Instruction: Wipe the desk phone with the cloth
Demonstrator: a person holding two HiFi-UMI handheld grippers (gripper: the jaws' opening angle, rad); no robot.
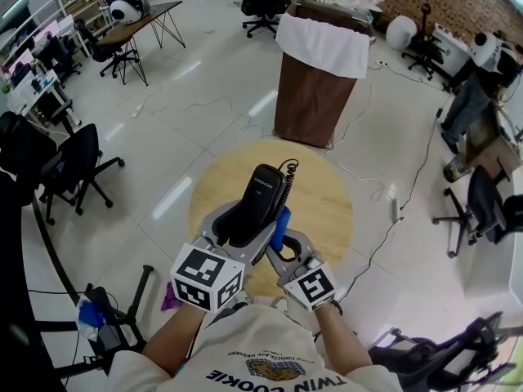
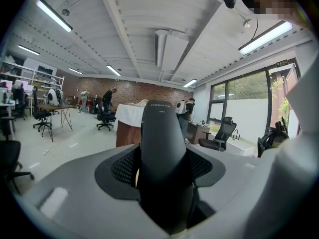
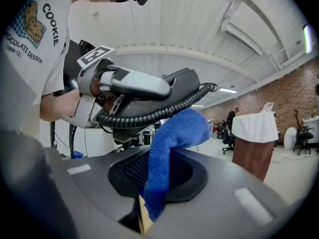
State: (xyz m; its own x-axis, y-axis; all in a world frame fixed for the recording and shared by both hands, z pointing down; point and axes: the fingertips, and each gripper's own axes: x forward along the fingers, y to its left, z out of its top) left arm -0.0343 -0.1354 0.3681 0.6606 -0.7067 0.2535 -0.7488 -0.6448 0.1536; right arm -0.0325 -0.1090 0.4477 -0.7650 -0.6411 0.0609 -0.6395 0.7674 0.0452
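Black phone handset [image 1: 260,202] with black coiled cord [image 3: 149,114]; bright blue cloth [image 1: 281,224]; pale wood-grain worktop [image 1: 327,211]; upper centre, brown bin [image 1: 310,104], white liner [image 1: 323,46].

Shirt [image 1: 270,371], head view: I read "TWIN COOKIE" in large dark letters, upside down from where I look.
Shirt, right gripper view: I get "COOKIE" with the start of the line cut off. Under it, in smaller print, stands "CHOCOLATE DESSERT", then "(1998-12)", beside a cookie drawing.
Handset [image 2: 160,133], left gripper view: there are two short lines of pale print near its top end, too small for me to read.
Sign [image 2: 282,62], left gripper view: a small green plate above the window, with lettering I cannot make out.
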